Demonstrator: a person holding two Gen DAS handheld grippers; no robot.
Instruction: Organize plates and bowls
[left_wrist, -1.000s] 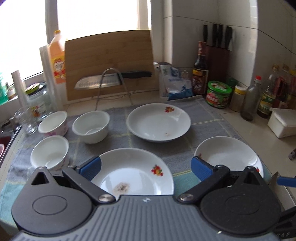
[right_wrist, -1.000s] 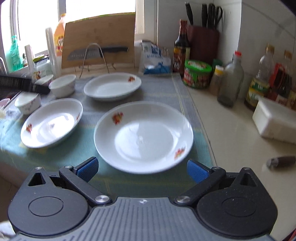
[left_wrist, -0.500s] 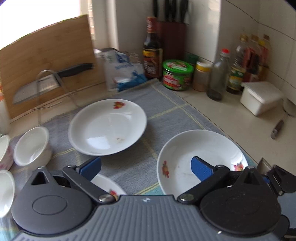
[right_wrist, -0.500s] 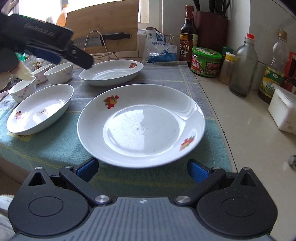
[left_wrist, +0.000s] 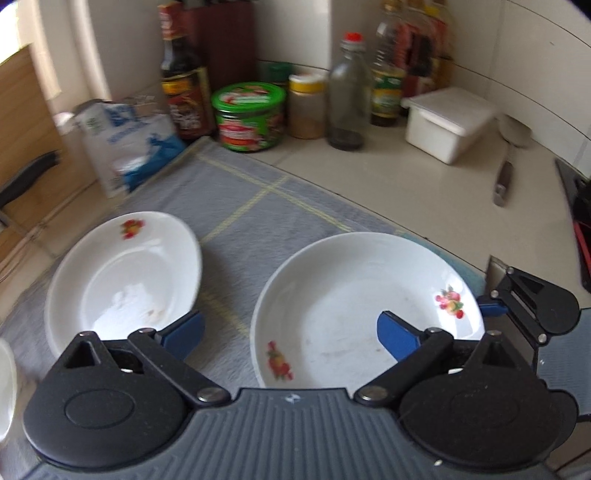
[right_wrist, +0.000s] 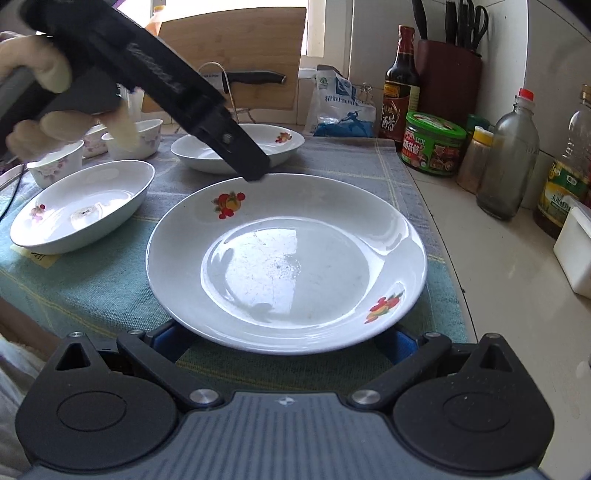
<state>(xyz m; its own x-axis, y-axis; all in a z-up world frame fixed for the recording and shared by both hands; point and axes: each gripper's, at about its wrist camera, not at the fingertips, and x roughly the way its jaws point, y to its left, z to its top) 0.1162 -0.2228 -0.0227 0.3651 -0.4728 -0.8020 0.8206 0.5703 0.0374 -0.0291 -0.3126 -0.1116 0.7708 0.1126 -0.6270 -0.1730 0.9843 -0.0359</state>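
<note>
Since a second ago the left gripper (left_wrist: 290, 334) has swung off the near-left plate and over to the big plate (left_wrist: 365, 314); the small bowls have slid out of its view.

Left wrist view: its fingers (left_wrist: 184, 332) are wide but closing. One blue pad hangs over the big plate's bowl, the other outside its rim over the cloth (left_wrist: 255, 206), so the rim runs between them, not yet pinched. A second plate (left_wrist: 122, 277) lies left of the big plate.

Right wrist view: the right gripper (right_wrist: 284, 341) sits low at the big plate's (right_wrist: 288, 258) near edge, fingers spread wide, tips tucked under the rim; whether they touch it I cannot tell. The left gripper (right_wrist: 255, 171) comes to the far rim.

I'd judge the plate glazed ceramic: stiff, fairly heavy, slick, chippable. Take it by the rim.
</note>
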